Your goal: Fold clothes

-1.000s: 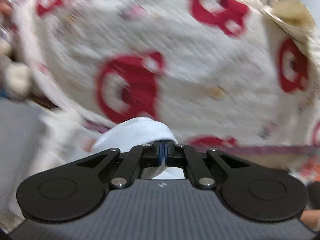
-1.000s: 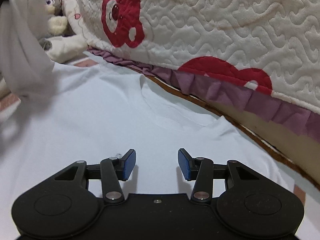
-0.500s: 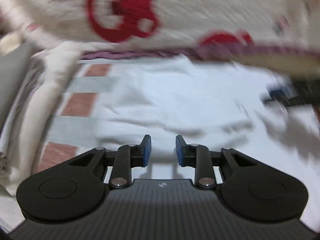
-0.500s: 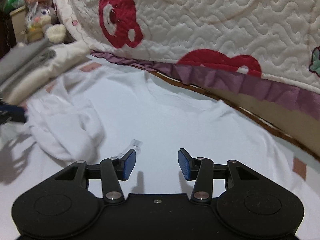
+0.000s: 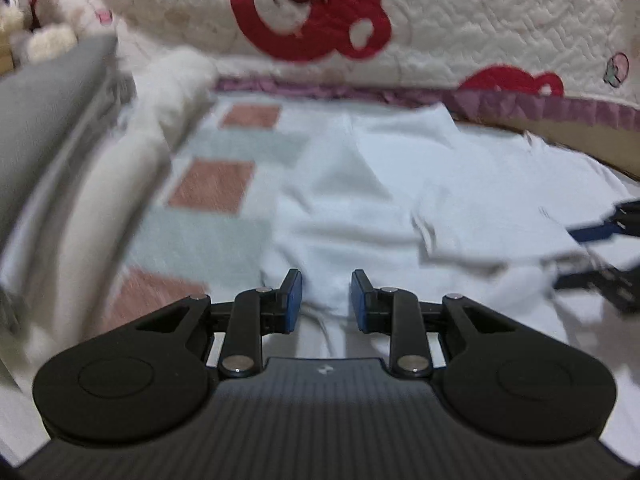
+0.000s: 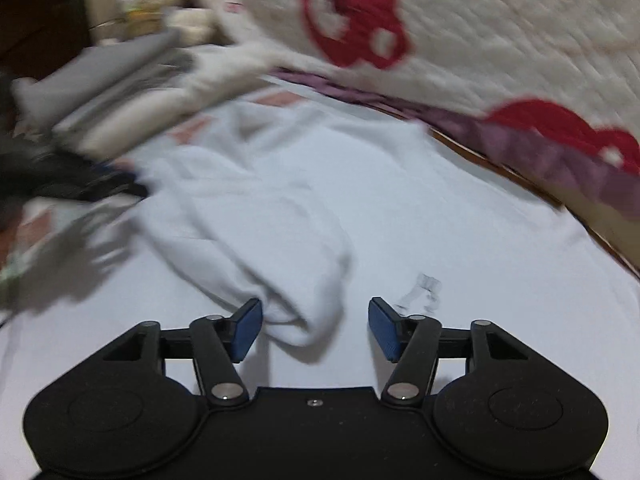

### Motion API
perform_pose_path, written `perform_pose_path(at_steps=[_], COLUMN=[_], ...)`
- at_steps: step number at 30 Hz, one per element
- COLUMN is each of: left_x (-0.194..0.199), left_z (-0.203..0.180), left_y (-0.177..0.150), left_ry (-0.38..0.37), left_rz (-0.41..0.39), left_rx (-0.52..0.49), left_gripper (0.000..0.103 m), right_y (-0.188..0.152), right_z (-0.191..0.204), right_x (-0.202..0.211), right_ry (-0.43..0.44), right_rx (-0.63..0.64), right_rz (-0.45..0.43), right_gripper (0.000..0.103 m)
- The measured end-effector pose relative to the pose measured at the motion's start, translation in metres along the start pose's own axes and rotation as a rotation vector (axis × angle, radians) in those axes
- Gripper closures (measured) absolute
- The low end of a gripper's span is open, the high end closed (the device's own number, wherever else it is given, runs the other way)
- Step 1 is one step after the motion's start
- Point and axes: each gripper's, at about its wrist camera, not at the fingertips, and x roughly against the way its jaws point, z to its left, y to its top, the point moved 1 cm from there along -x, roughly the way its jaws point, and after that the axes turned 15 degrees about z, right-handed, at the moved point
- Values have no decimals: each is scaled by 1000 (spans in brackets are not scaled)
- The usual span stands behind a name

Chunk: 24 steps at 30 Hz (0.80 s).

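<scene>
A white T-shirt (image 6: 420, 208) lies spread on the bed, its left side folded inward into a rumpled flap (image 6: 280, 256). It also shows in the left wrist view (image 5: 380, 200). My left gripper (image 5: 326, 300) is open and empty, low over the shirt's left edge, with a fold of cloth between the fingers but not clamped. My right gripper (image 6: 316, 326) is open and empty, just above the end of the folded flap. The right gripper's fingers (image 5: 600, 232) show at the right edge of the left wrist view; the left gripper (image 6: 80, 184) shows blurred at the left of the right wrist view.
A quilted cream blanket with red bears (image 5: 400, 20) is heaped along the far side. A stack of folded grey and cream clothes (image 5: 80, 152) lies at the left, with plush toys (image 5: 28, 20) behind. The checked bed sheet (image 5: 212, 184) shows left of the shirt.
My left gripper let go of the white cloth it held up, opened, and dropped low over the shirt. The shirt's left side now lies folded inward. My right gripper moved toward the flap.
</scene>
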Motion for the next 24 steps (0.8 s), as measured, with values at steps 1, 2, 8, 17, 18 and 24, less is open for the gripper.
perform_pose_path(at_steps=[1,2,8,17,18,24], left_x=[-1,-1,43,-12,-15,-23], left_z=[-2,-3,-14,-57,-60,-66], left_y=[-1,-1,-2,-6,-6,-6], left_ry=[11,16,-55,87,109,222], left_rz=[-1,-7,-192,-69,-67,-65], left_rx=[-12,-21,-75,-275,-292,-356], left_gripper=[77,77,76,67,64,50], right_y=[3,6,0,-96,-103,-52], right_z=[-5,-11,-55,-141,-144,-109], right_x=[3,7,98,56,60,69], right_ry=[37,75,64,-88,-63,-126], right_rx=[-10,-20,-257,-697,-724,-332], right_rz=[-20,-41,-336,-4,-35,-80], right_gripper=[53,97,93,72,72,63])
